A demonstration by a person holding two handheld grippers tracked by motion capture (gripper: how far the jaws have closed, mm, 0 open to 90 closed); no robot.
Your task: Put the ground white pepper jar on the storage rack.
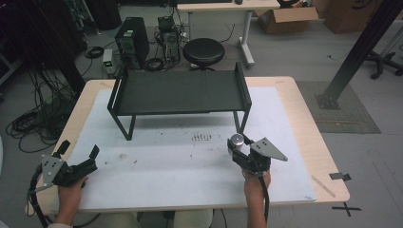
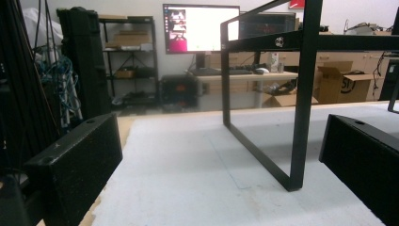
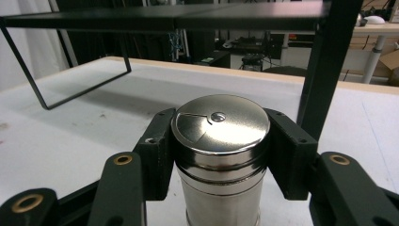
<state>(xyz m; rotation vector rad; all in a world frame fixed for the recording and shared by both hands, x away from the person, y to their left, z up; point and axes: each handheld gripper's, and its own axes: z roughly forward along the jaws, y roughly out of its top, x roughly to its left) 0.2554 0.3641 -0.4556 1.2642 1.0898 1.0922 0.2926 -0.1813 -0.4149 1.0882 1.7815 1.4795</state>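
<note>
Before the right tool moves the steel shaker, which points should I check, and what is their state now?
1. Right tool closed on both sides of the steel shaker: ok.
2. Shaker upright: ok.
3. Shaker lid sitting flat: ok; whether it is locked, cannot tell.
4. Black shelf top free of things: ok.
5. Shelf leg close behind the shaker, in the way of a straight lift: not ok.
6. Left tool open and apart from the shaker, at the left table edge: ok.
</note>
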